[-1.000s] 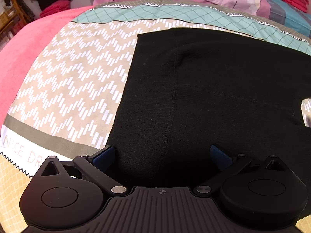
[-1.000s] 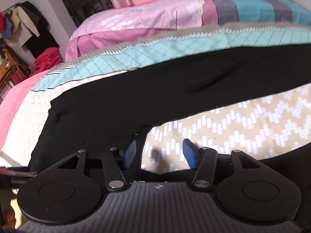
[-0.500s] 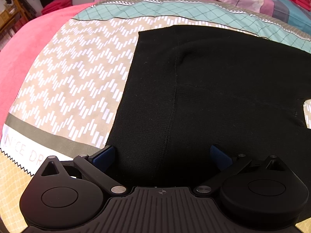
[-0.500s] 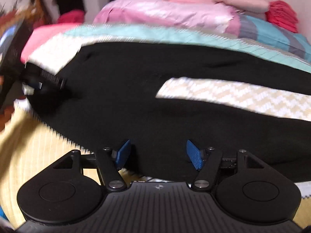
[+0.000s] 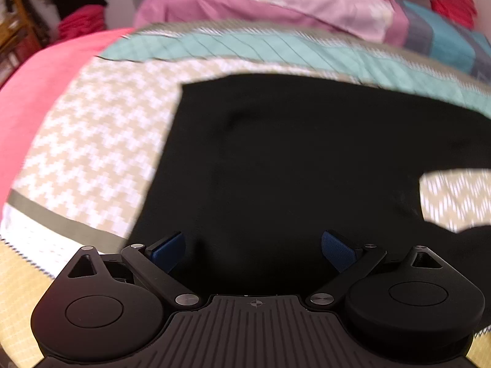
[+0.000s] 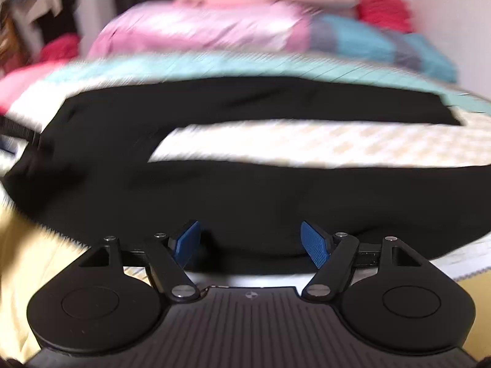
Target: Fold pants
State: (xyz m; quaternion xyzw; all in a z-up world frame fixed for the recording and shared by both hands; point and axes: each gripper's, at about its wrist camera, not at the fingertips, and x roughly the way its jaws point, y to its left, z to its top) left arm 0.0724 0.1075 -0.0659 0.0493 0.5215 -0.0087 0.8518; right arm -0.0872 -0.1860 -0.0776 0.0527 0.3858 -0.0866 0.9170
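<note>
Pants: black pants (image 5: 291, 165) lie flat on my bed's patterned quilt (image 5: 92, 153), waist end at left, both legs running right with a strip of quilt between them.
My left hand-held gripper (image 5: 253, 250): fingers wide apart, nothing pinched; it hangs over the waist area, cloth directly beyond the blue pads (image 5: 167, 250).
My right hand-held gripper (image 6: 250, 240): jaws opening, nothing between them; the near leg's edge sits just ahead.
Background: pink pillows (image 6: 199, 27), blurred.
</note>
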